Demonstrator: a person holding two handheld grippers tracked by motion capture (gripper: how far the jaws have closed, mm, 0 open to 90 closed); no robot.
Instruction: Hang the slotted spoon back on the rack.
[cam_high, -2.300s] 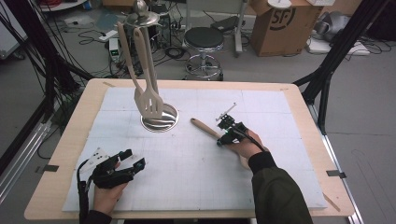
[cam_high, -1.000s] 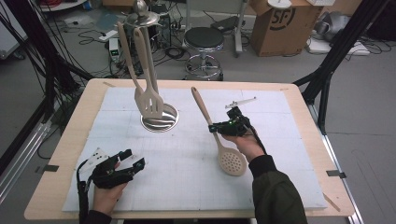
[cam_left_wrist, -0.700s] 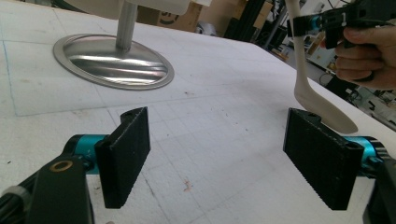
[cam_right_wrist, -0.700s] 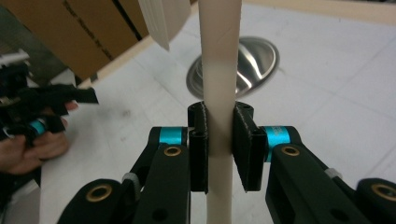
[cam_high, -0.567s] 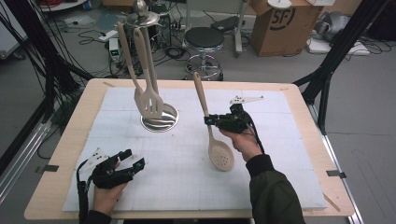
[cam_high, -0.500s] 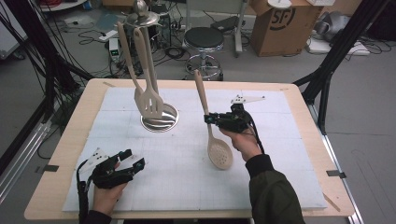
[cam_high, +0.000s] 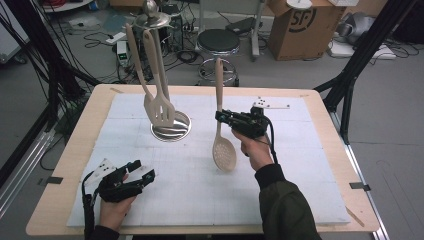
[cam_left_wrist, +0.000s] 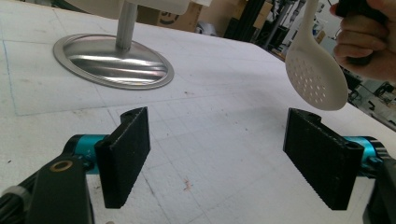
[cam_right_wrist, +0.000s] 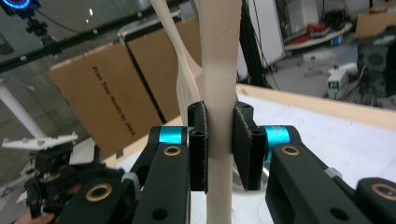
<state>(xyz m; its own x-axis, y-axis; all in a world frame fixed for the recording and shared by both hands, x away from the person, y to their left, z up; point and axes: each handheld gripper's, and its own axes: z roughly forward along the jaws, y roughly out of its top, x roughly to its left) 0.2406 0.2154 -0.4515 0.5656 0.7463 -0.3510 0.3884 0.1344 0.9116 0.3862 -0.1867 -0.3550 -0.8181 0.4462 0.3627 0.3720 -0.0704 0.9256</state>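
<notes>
Beige skimmer (cam_high: 221, 145) upright, handle up, in right tool (cam_high: 220, 116).

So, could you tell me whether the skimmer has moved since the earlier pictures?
Yes. The skimmer, which lay flat by the stand base, is now lifted off the mat and hangs upright, bowl down, clamped in the right hand-held gripper.

Lab: floor cables (cam_high: 65, 30), black rig frames (cam_high: 365, 50), cardboard boxes (cam_high: 300, 25)
</notes>
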